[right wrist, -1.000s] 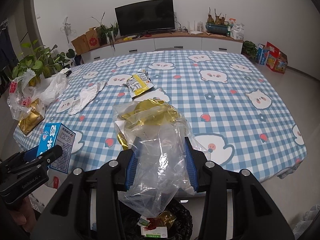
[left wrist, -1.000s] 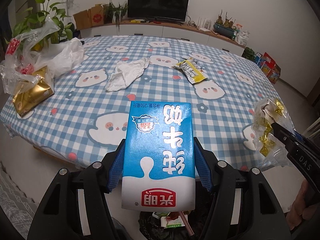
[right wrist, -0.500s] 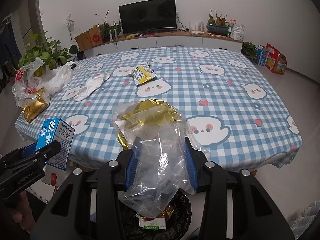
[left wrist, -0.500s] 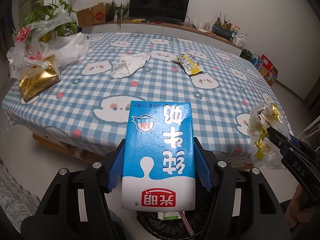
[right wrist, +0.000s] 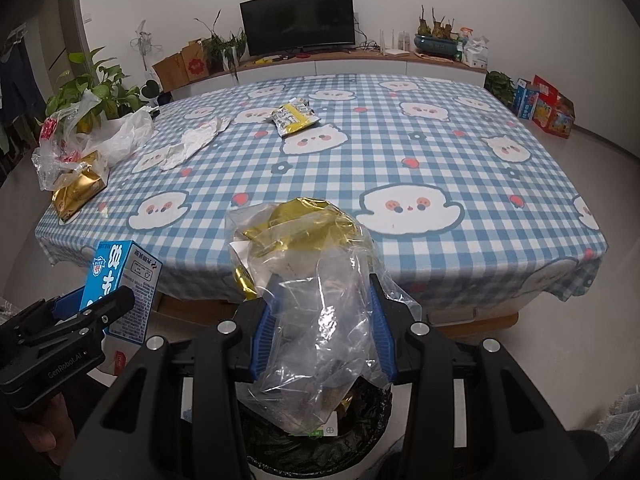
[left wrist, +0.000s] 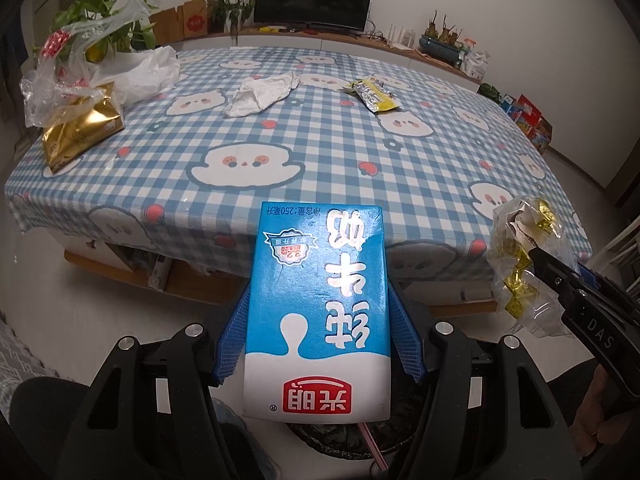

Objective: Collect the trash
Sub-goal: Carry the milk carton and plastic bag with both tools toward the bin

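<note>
My left gripper (left wrist: 318, 332) has its blue fingers (left wrist: 231, 340) clamped on the sides of a blue milk carton (left wrist: 318, 308), held off the near edge of the table (left wrist: 400, 168). My right gripper (right wrist: 322, 328) pinches a crumpled clear plastic bag (right wrist: 316, 280) with gold foil inside, just above the black-lined trash bin (right wrist: 320, 448). On the table's far side I see a white wrapper (left wrist: 260, 94) and a yellow snack packet (left wrist: 374, 94).

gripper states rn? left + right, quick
Left gripper: shut on the milk carton.
Right gripper: shut on the clear plastic bag with gold wrappers inside.
</note>
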